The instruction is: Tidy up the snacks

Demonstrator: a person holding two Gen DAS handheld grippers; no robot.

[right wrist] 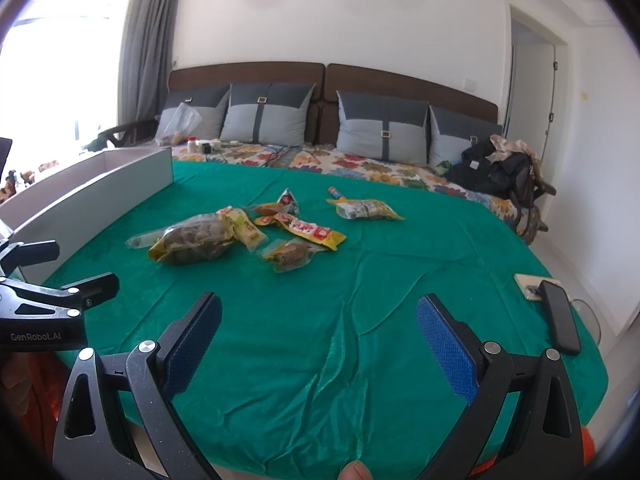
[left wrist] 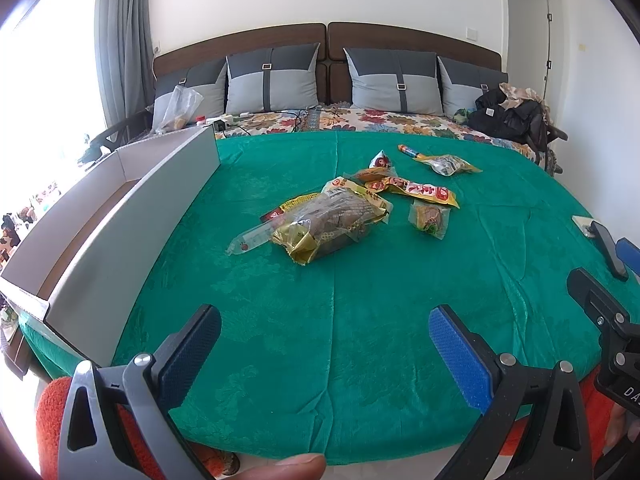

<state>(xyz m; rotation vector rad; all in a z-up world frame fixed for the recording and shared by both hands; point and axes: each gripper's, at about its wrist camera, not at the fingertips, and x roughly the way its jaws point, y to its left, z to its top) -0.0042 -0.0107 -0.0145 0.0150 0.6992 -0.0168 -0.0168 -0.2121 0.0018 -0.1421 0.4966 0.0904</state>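
My left gripper [left wrist: 324, 344] and right gripper [right wrist: 318, 334] both hang spread wide, holding nothing (nothing picked yet). The crinkly yellow and clear snack packets [left wrist: 332, 220] lie at twelve o'clock on the green cloth [left wrist: 320, 360]; the long white cardboard box [left wrist: 120, 216] waits at ten o'clock, close for dropping them in.

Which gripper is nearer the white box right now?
Left. The left gripper hangs open right beside the white box, which stands on its left. The right gripper, also open, sits farther right, with the left gripper between it and the box.

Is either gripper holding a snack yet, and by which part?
Neither: left gripper and right gripper are both open and empty; the snack packets lie untouched on the green cloth.
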